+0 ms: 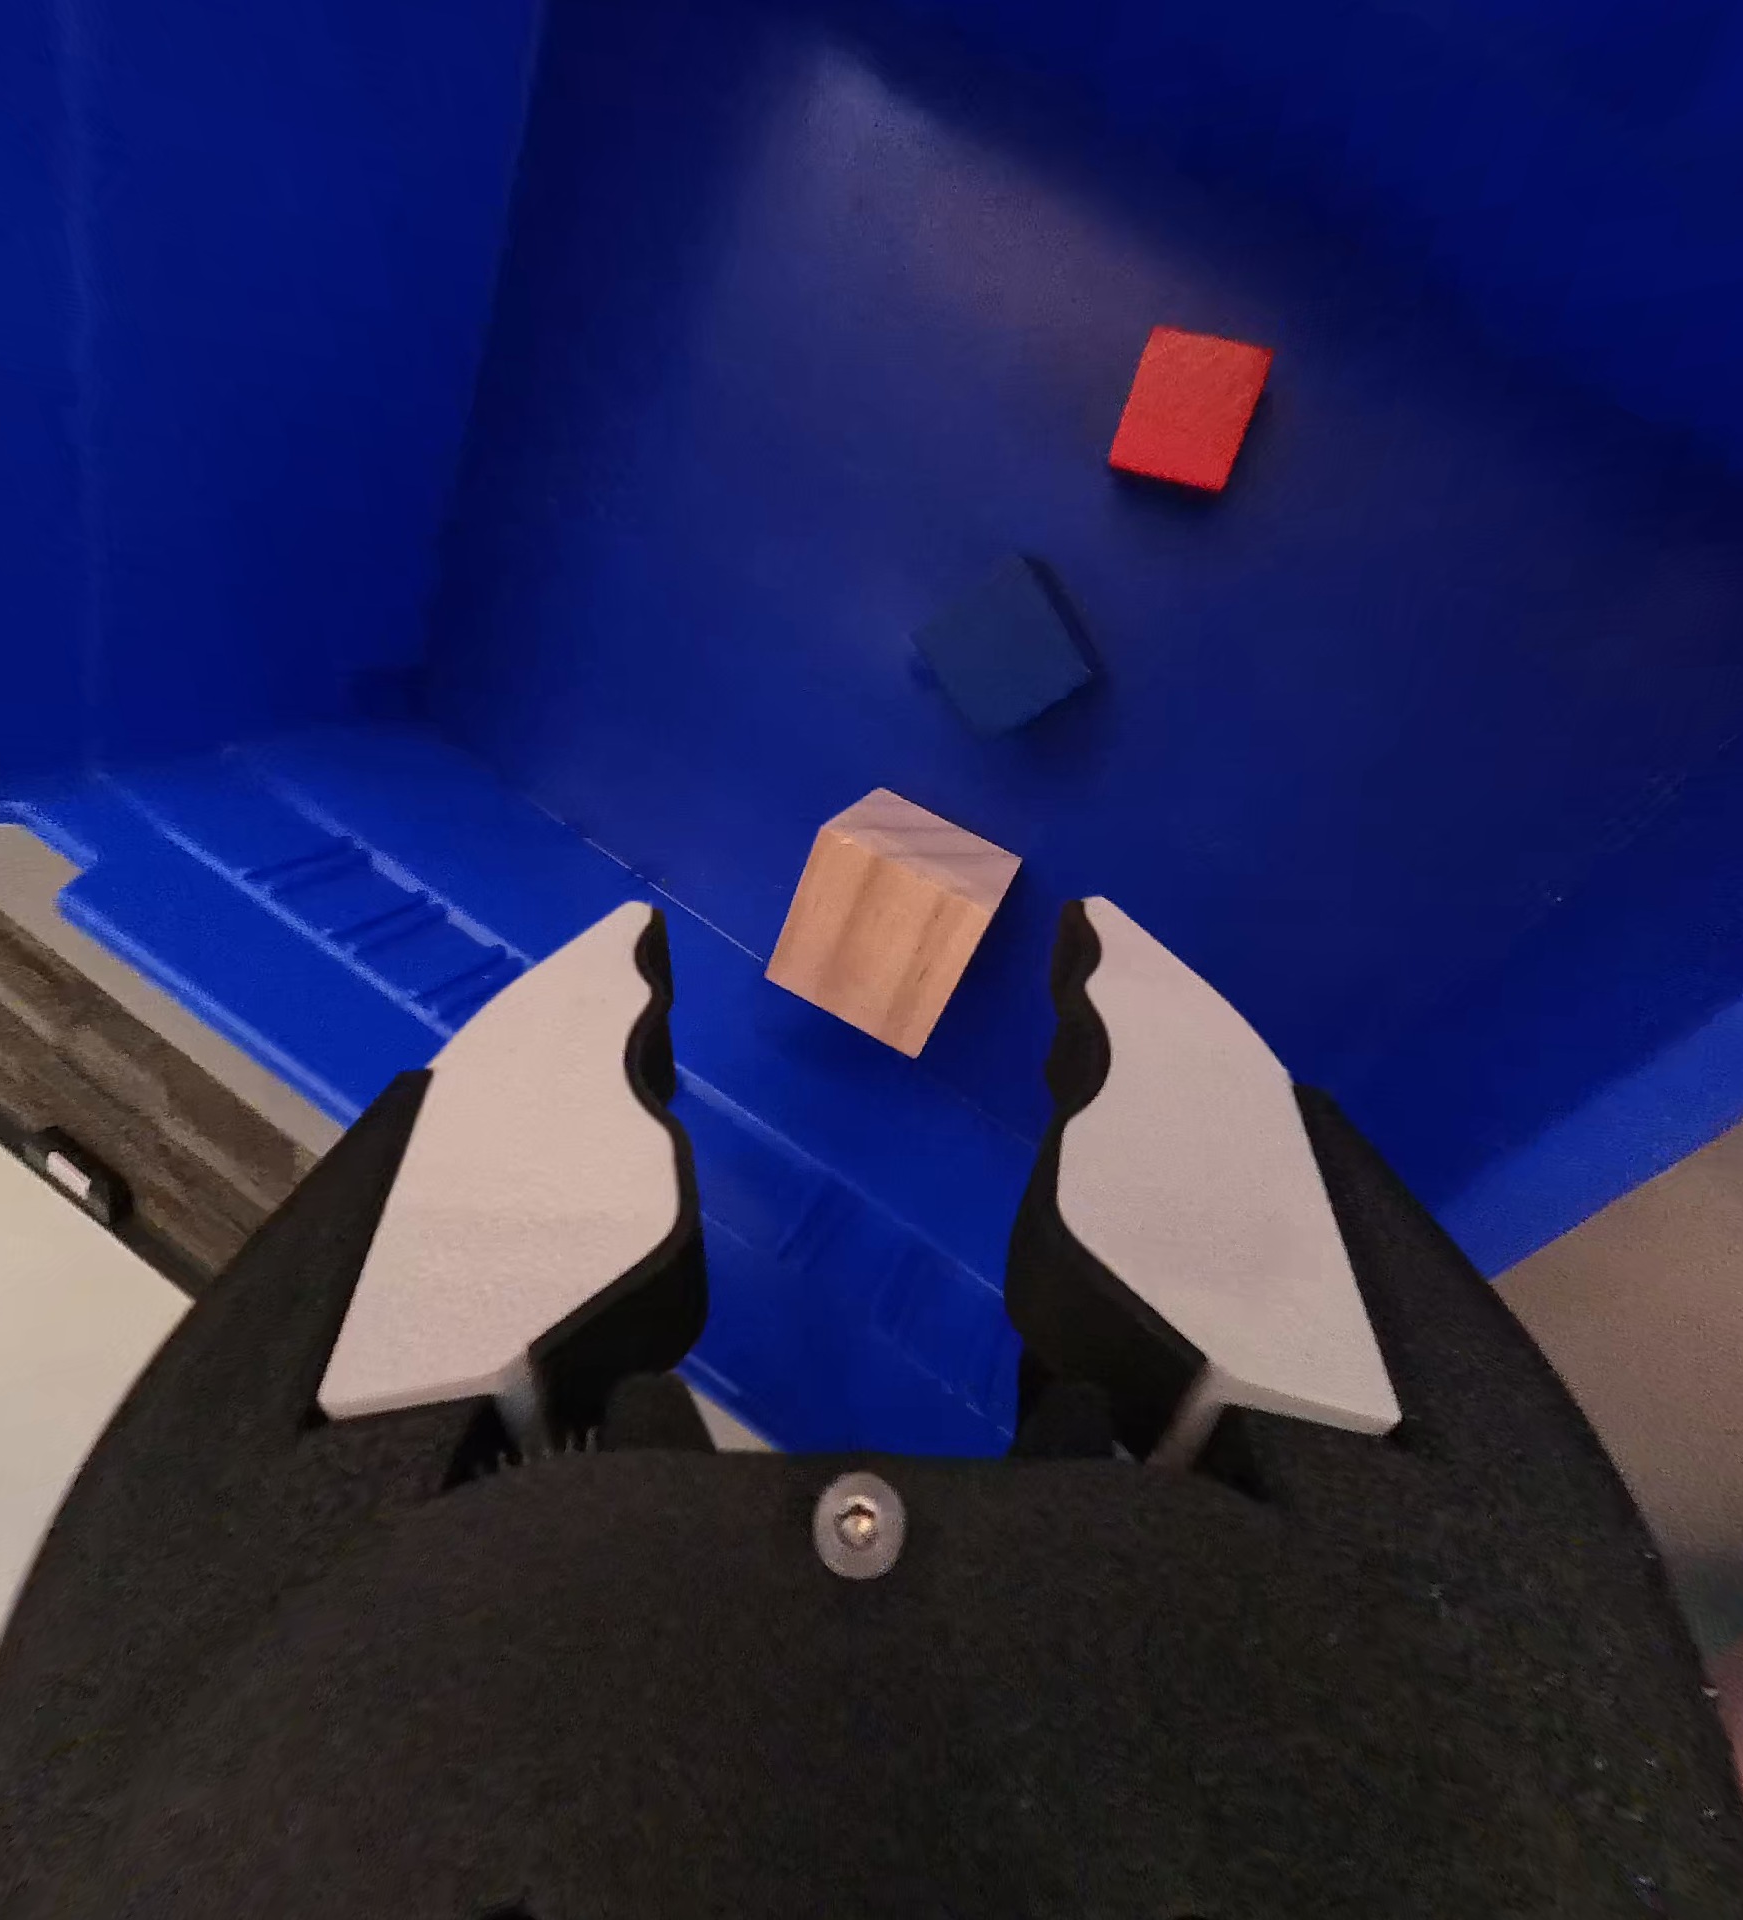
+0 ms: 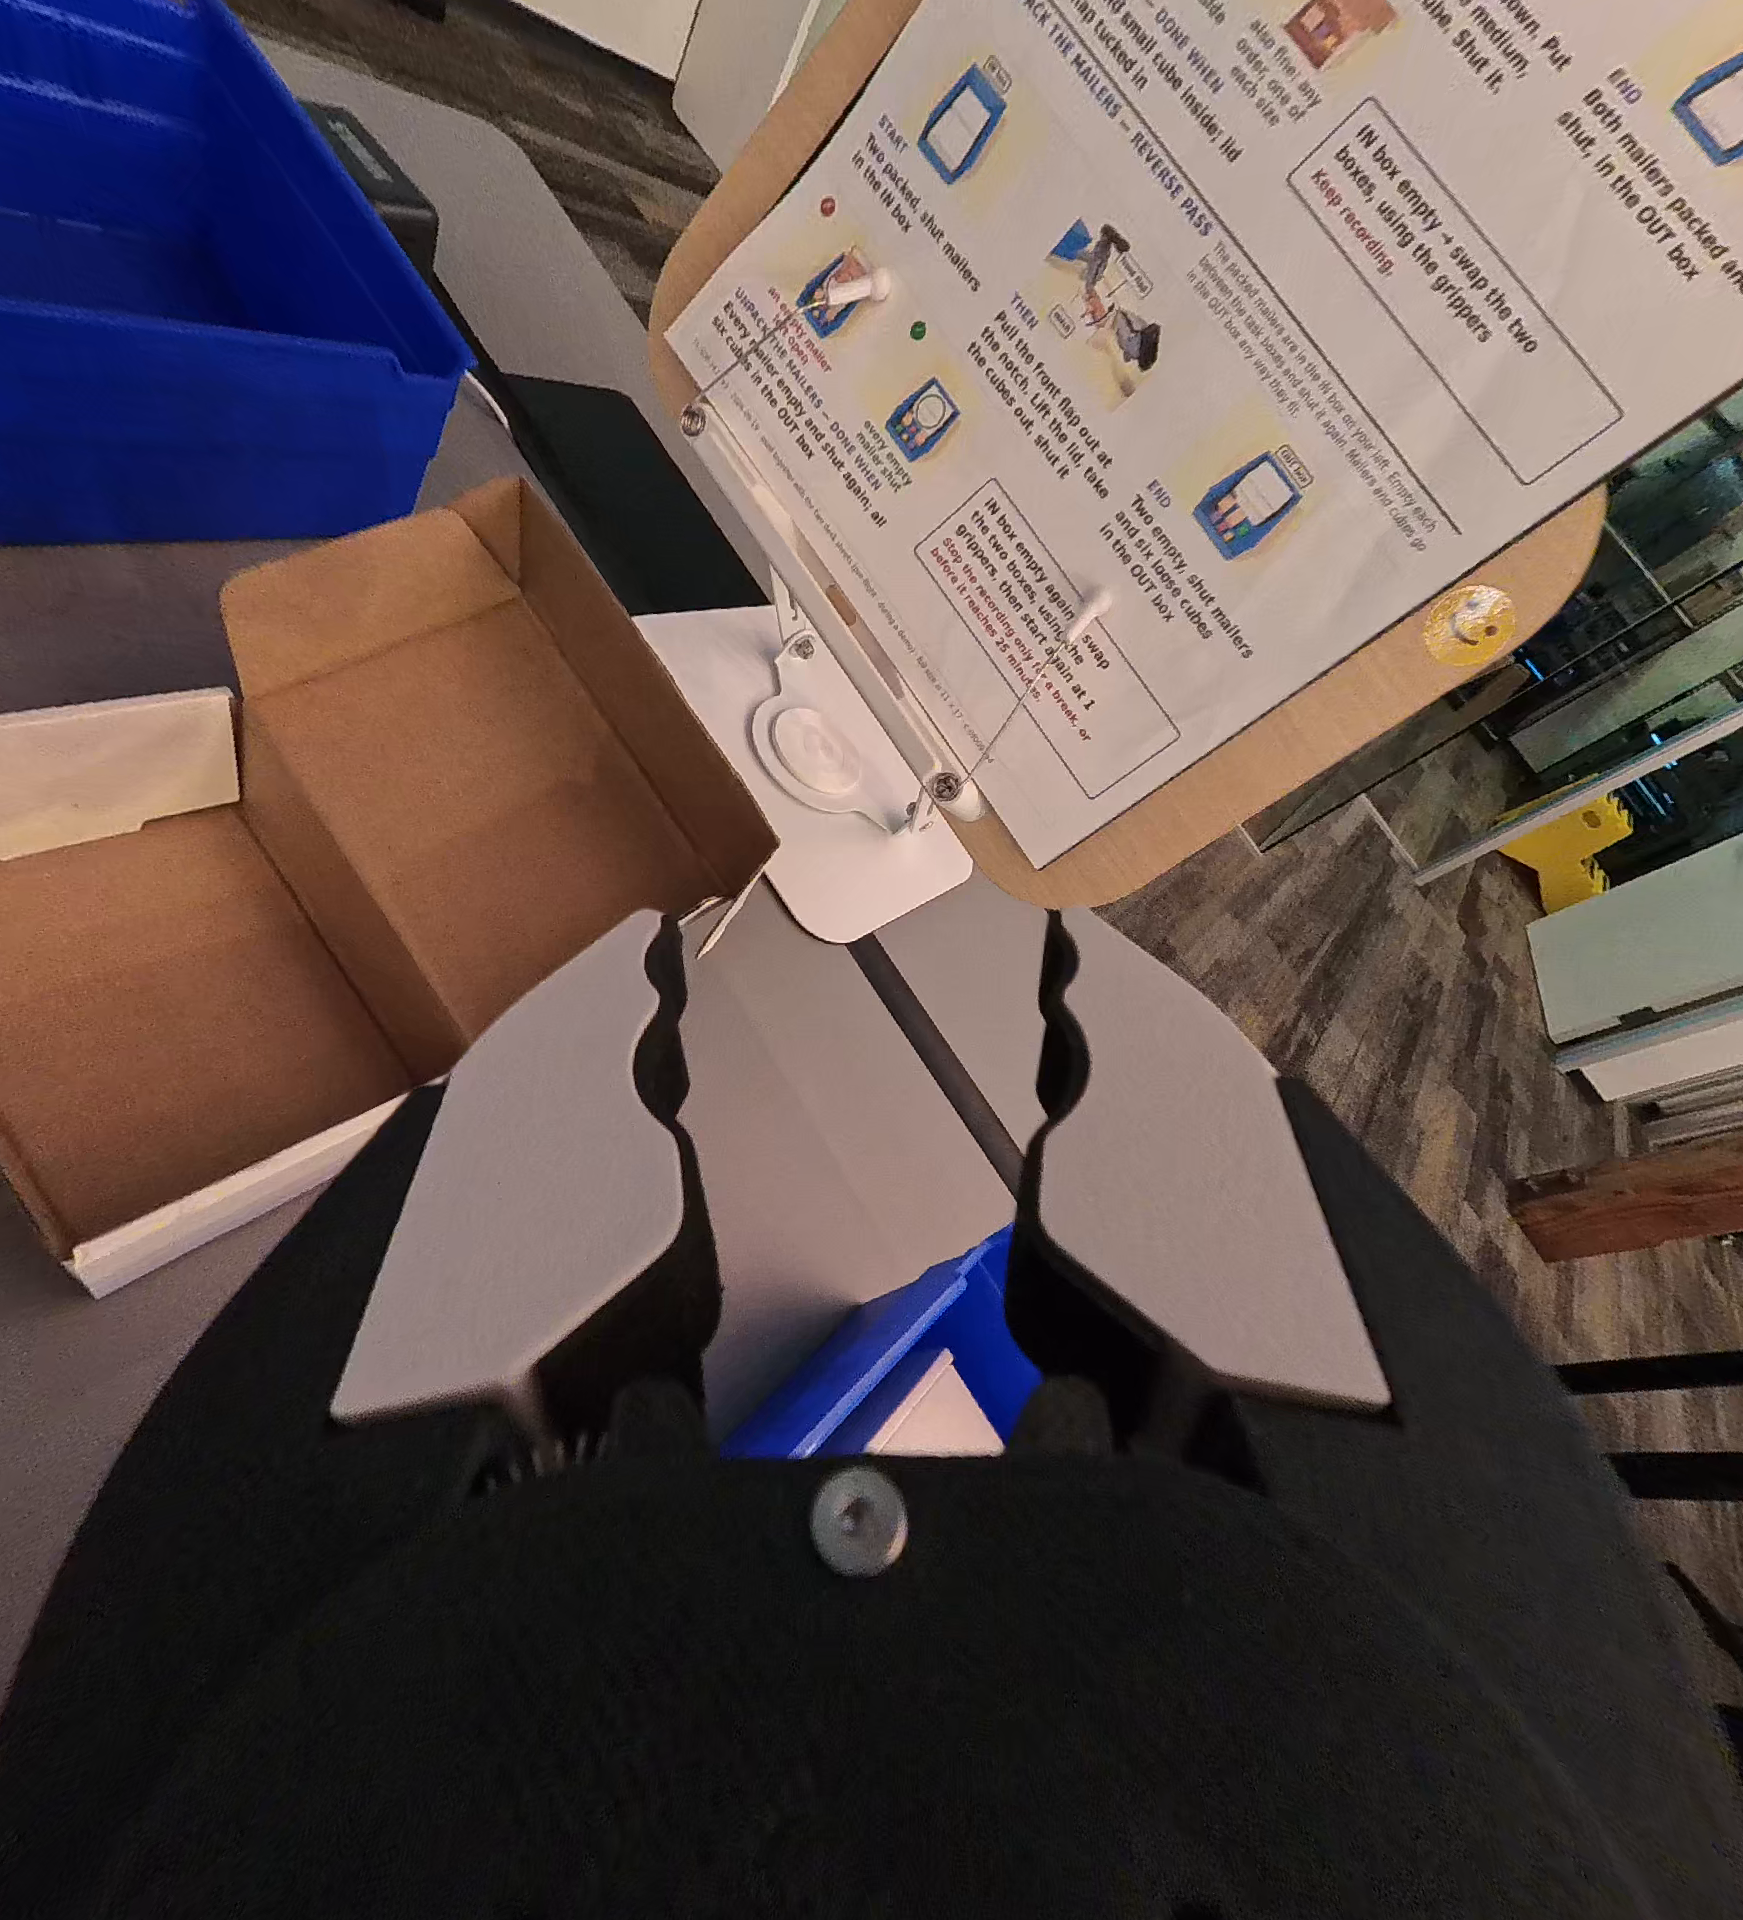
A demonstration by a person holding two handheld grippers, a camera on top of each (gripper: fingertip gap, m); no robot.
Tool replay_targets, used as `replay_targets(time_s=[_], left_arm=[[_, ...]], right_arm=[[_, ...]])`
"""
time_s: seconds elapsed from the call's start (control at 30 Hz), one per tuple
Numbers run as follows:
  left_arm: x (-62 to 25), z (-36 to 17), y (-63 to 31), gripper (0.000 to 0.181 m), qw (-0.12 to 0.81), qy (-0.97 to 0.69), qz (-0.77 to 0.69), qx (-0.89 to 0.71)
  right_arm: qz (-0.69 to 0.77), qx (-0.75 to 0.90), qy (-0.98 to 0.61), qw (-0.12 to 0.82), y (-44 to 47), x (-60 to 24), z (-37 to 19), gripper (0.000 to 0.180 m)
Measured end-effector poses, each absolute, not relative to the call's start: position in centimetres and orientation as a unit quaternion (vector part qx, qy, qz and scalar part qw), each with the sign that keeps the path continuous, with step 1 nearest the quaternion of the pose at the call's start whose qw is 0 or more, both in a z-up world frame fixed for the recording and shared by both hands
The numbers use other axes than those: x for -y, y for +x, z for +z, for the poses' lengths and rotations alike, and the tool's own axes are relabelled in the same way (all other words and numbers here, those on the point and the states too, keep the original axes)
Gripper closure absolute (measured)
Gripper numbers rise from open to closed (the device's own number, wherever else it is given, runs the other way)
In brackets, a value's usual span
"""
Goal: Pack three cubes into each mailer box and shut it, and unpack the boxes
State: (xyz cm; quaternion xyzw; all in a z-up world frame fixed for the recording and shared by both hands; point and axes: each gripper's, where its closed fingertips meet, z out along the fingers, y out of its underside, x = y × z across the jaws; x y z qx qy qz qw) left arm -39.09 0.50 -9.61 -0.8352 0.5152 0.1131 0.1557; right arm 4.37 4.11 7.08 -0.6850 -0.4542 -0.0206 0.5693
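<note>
In the left wrist view, my left gripper (image 1: 862,914) is open above a blue bin (image 1: 638,520). A plain wooden cube (image 1: 888,925) shows between and just beyond the fingertips, apart from both fingers; I cannot tell if it is in the air. A dark blue cube (image 1: 1002,644) and a red cube (image 1: 1189,407) lie on the bin floor farther in. In the right wrist view, my right gripper (image 2: 862,930) is open and empty over the grey table. An open cardboard mailer box (image 2: 223,935) with nothing in it lies to its left, lid raised.
A blue bin (image 2: 119,312) stands at the back left in the right wrist view. A second blue bin (image 2: 877,1361) shows low between the right fingers. A tilted board with an instruction sheet (image 2: 1210,416) stands on a white stand (image 2: 846,769) behind the mailer. Floor lies to the right. There is about 45 cm between the tips of the two grippers. About 5 cm separates my left fingertips from the dark blue cube (image 1: 1002,644).
</note>
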Motion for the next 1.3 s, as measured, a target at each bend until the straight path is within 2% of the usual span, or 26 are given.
replay_targets(time_s=[0.03, 0.47, 1.3], left_arm=[[-0.5, -10.0, -39.3, 0.11, 0.145, -0.838, 0.114, -0.514], [-0.8, -13.1, -40.7, 0.112, 0.085, -0.847, 0.124, -0.51], [-0.7, -14.1, -41.1, 0.129, 0.054, -0.817, 0.168, -0.549]], right_arm=[[-0.024, 0.456, -0.685, 0.567, 4.3, -4.2, 6.9, 0.112], [-0.02, 0.473, -0.684, 0.555, 4.1, -4.0, 6.3, 0.112], [-0.018, 0.496, -0.693, 0.523, 3.8, -4.1, 4.4, 0.112]])
